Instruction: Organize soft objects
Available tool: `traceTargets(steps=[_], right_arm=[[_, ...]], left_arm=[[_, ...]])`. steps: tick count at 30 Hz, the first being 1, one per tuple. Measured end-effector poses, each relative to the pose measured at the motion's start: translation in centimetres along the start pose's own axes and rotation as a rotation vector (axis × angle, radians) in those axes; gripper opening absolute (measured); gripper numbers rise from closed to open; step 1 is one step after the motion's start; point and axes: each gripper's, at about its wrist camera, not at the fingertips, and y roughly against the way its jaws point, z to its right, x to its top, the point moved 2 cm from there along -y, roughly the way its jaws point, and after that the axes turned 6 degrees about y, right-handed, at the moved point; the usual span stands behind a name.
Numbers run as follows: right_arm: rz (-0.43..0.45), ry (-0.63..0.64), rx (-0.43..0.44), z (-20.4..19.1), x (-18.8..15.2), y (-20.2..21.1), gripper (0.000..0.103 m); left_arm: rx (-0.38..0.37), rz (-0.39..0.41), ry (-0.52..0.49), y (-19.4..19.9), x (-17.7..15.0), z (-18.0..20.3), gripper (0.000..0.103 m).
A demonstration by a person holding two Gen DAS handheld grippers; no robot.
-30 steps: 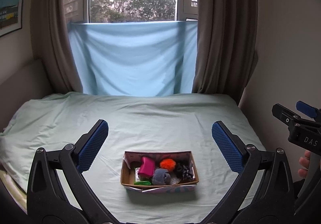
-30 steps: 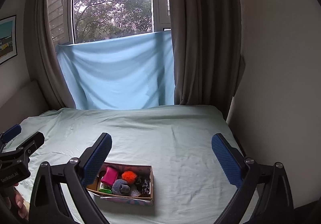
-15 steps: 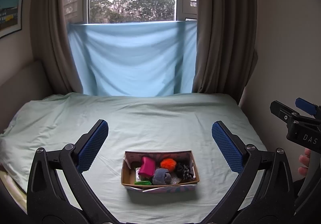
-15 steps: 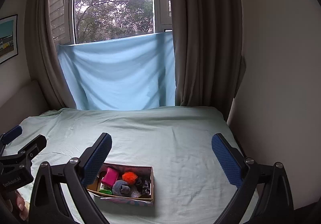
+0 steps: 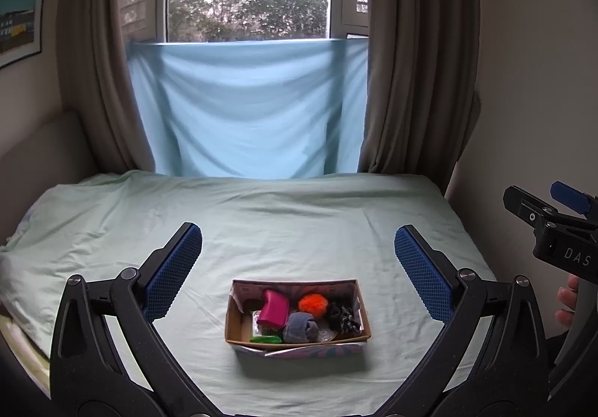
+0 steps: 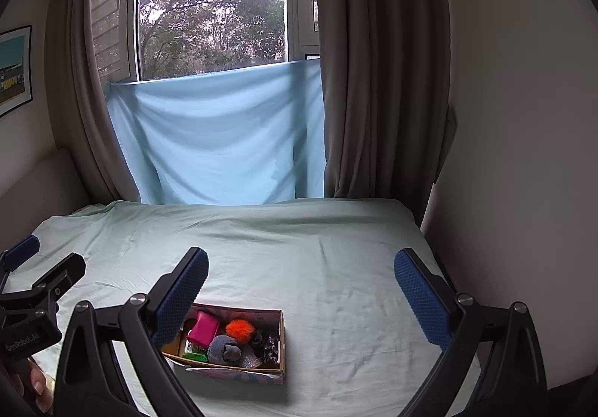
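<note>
Cardboard box [image 5: 297, 338]; matt, creased cloth bedsheet [image 5: 280, 230].

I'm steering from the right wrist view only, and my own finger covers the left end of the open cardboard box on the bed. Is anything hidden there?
Observer: Hardly. The left wrist view shows the whole open cardboard box. Left of the pink rectangular pouch, mostly bare cardboard floor shows.
Operator: Is the left hand-held gripper open? I see only its edge.
Observer: Yes. The left hand-held gripper has its blue pads wide apart with nothing between them.
Operator: Does my grip show anywhere?
Observer: Yes. The fingers of a hand show below the right hand-held gripper.
</note>
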Motion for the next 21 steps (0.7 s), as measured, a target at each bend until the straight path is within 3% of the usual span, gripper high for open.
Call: traceTargets(steps=[21], right_arm=[[0.002, 0.024, 0.002, -1.2, 0.5, -0.2, 0.099]], left_arm=[[-0.003, 0.011, -0.001, -0.2, 0.1, -0.7, 0.103]])
